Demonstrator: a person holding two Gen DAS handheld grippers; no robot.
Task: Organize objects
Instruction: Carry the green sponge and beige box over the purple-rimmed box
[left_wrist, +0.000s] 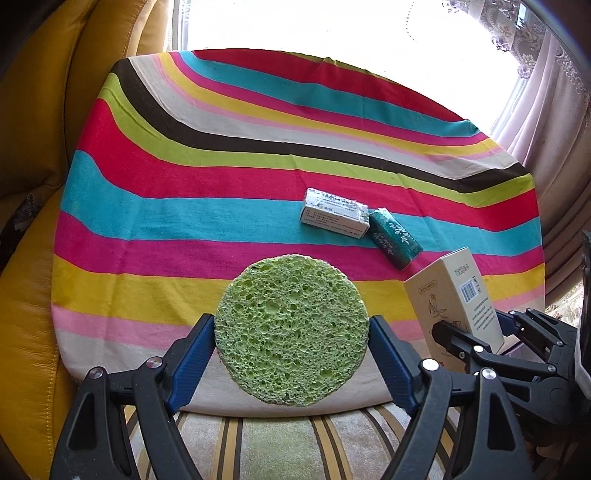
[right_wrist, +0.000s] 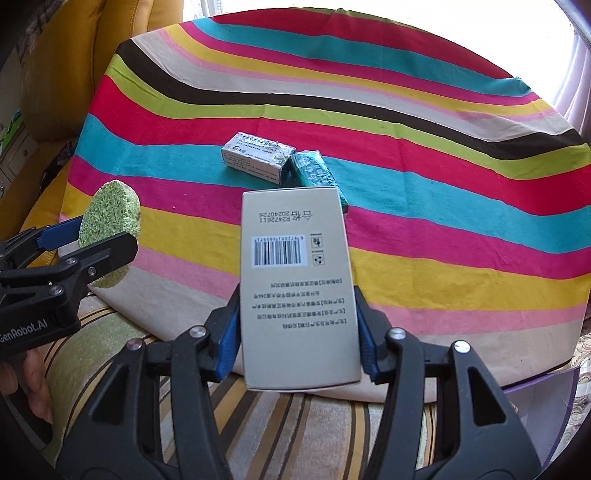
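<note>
A round green sponge stands on edge between the blue pads of my left gripper, which is shut on it just above the near edge of the striped cloth. In the right wrist view the sponge and left gripper show at the left. My right gripper is shut on a tall beige box with a barcode, held off the cloth. The left wrist view has that box and the right gripper at the right. A small white box and a dark green packet lie side by side mid-cloth.
The striped cloth covers a round-edged table. A yellow leather seat stands to its left, curtains and a bright window behind and to the right. A striped rug lies below the near edge. A hand shows at lower left.
</note>
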